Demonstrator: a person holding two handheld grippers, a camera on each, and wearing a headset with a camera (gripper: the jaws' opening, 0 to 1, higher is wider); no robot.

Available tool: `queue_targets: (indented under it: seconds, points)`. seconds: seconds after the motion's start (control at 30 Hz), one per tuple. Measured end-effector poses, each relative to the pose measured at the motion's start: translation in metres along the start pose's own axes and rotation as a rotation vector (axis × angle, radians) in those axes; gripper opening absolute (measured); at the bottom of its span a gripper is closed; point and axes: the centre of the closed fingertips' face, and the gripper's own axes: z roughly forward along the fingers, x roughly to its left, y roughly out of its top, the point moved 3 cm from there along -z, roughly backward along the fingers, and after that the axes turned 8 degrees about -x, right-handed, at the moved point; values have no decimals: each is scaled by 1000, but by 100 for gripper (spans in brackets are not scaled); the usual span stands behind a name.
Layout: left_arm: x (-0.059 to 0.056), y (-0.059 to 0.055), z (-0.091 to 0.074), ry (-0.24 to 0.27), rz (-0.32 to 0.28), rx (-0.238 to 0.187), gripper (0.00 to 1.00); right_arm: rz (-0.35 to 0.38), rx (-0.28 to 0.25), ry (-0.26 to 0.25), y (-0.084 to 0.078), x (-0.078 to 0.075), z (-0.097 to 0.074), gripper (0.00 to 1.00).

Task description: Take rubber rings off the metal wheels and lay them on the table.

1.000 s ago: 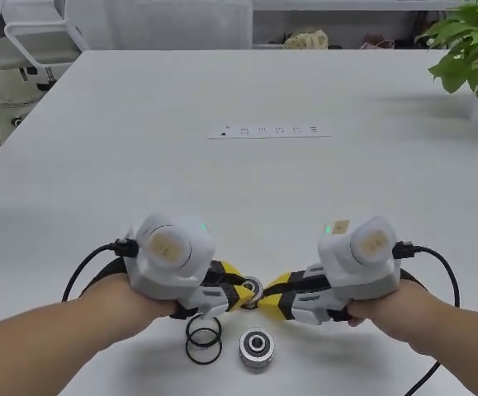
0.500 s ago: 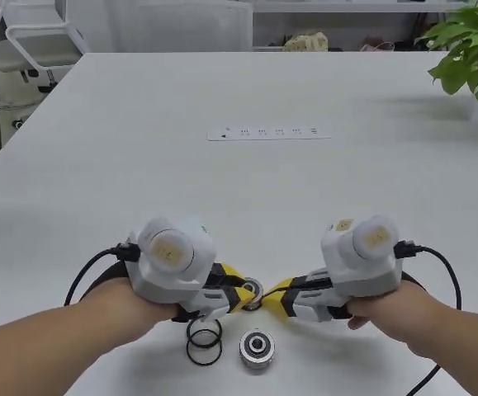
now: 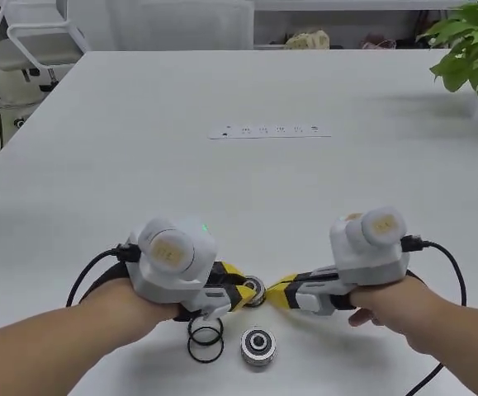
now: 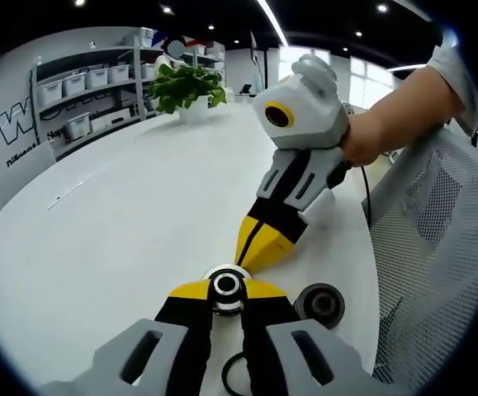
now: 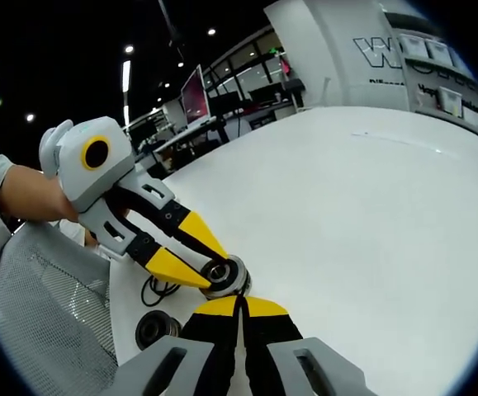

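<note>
A small metal wheel is held just above the white table, with my left gripper shut on it; in the left gripper view the wheel sits between the yellow jaw tips. My right gripper points at it from the right with its jaws together, and its tips meet the wheel's rim. I cannot make out whether a rubber ring is pinched there. Two black rubber rings lie overlapping on the table below the left gripper. A second wheel stands beside them.
A white power strip lies mid-table. A green plant stands at the far right corner and an office chair beyond the far left edge. Black cables trail from both grippers toward the table's near edge.
The right gripper's body has risen and swung a little to the right, and its tips have drawn slightly away from the wheel. The left gripper, rings and loose wheel stay put.
</note>
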Motion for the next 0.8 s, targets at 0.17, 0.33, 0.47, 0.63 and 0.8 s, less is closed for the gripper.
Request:
queue_targets:
  seconds: [0.17,0.33,0.47,0.63,0.8]
  points:
    - [0,0,0,1,-1,-1,8,15,-14,-5,2,-1,-1,0]
    - [0,0,0,3,-2,-3,8,34,-34,-8,6,-2,-2,0]
    - [0,0,0,4,-3,-3,8,58,-52,-5,8,-1,-2,0]
    - [0,0,0,5,-3,-3,8,70,-63,1,10,0,-3,0]
    - [0,0,0,5,-4,-3,8,83,-69,8,11,1,-3,0]
